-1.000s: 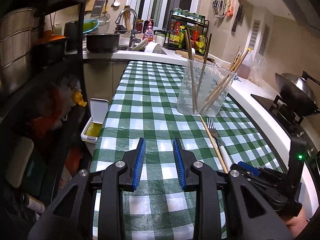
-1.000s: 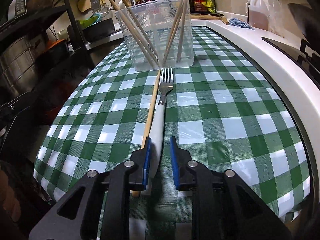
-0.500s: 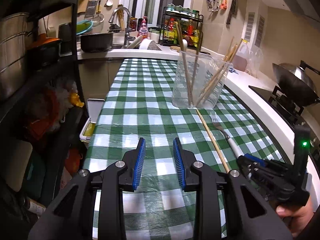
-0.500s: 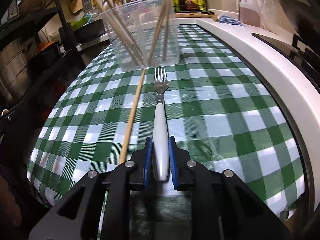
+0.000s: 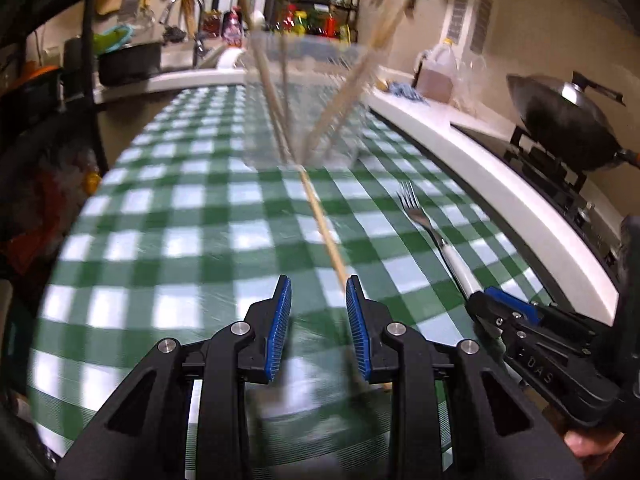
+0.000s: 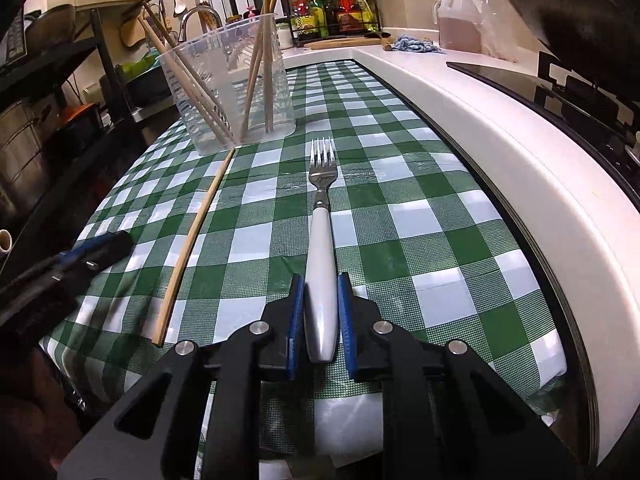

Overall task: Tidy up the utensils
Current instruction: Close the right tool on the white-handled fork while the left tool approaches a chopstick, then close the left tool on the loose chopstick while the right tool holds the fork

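Swung rightward since a second ago, left gripper point(image 5: 318, 320) now lined up over the loose chopstick point(image 5: 326, 236), jaws apart with the stick running under the right-hand pad; left view smeared by motion, so contact cannot be told. Right gripper point(image 6: 319, 316) meanwhile gone from loosely straddling the fork point(image 6: 321, 240) to pads pressed on either side of its white handle. Fork flat on the checked cloth point(image 6: 420, 208), tines pointing away toward the tub point(image 6: 228, 96), tips clear of it. Chopstick just left of the fork, roughly parallel, near end close to the cloth's front edge, far end almost touching the tub's base. Clear tub upright farther along the cloth, several chopsticks leaning inside it. Beyond, white counter point(image 6: 480, 120) along the right with a wok point(image 5: 560, 120) on the stove, an oil jug point(image 6: 458, 20), and a rack of bottles point(image 6: 332, 4) at the back.
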The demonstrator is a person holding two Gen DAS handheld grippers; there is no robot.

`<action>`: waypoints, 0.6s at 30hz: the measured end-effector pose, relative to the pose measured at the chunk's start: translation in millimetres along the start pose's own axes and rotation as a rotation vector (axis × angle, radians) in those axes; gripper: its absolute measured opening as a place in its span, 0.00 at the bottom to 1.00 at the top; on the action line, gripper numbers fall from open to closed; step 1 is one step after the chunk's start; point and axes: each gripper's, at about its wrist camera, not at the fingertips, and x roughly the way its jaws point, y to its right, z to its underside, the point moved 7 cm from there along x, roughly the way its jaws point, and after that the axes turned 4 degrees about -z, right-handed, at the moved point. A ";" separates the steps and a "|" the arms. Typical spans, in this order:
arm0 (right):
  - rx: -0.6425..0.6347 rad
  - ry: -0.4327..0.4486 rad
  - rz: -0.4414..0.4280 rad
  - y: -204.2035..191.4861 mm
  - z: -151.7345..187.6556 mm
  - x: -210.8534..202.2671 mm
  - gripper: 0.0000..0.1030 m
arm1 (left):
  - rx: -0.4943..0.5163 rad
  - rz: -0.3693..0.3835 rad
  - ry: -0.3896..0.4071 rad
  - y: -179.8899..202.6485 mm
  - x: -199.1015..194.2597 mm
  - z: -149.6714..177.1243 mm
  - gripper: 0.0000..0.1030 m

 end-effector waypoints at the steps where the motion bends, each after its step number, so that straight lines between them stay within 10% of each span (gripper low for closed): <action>1: -0.002 0.000 -0.002 0.6 0.5 -0.5 0.18 | 0.005 -0.004 -0.008 4.5 3.3 2.6 0.27; 14: -0.014 -0.003 0.009 -0.2 0.3 2.0 0.18 | 0.098 -0.066 -0.038 19.8 14.2 15.8 0.27; 18: -0.014 -0.020 0.010 -3.7 -1.1 3.0 0.17 | 0.099 -0.070 -0.043 14.7 14.0 14.9 0.08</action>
